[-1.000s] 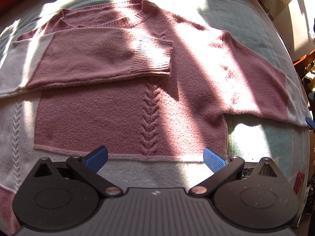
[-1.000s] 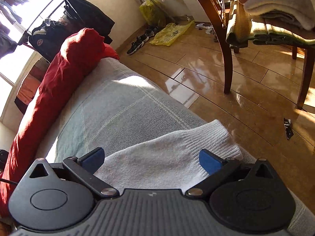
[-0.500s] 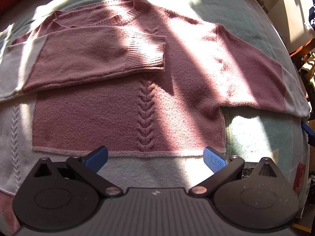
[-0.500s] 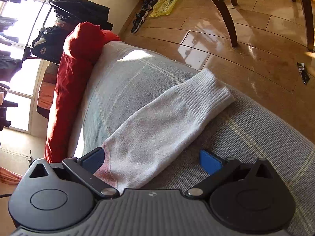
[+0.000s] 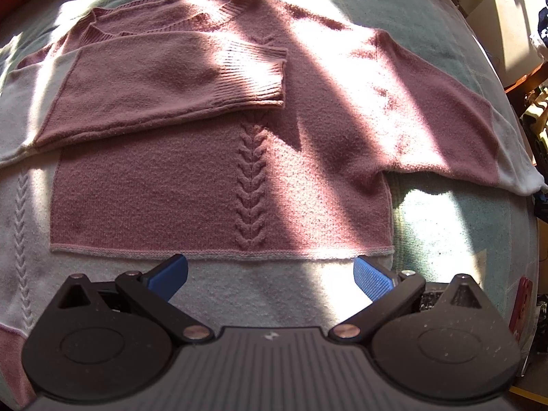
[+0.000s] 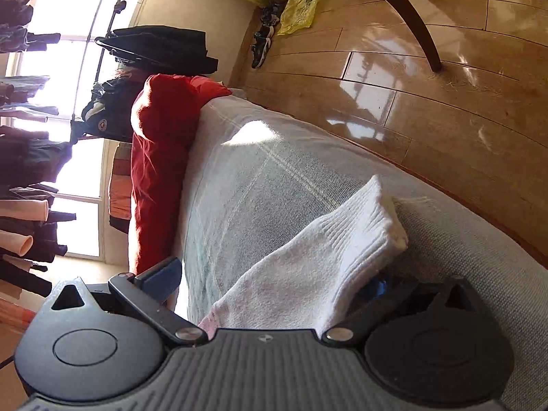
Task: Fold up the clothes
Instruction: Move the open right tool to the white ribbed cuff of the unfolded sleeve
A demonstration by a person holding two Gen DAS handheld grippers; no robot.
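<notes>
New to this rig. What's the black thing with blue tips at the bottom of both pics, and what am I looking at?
No robot arm here: a person holds a two-finger gripper in each hand, each carrying a fisheye camera that looks along its blue fingers. The left gripper view shows a pink sweater spread flat on a grey-green cover, one sleeve already folded across the chest; its jaws are open and hold nothing. The right gripper view shows the other sleeve's white cuff lying between open fingers, one finger hidden beneath it, with wooden floor beyond.
</notes>
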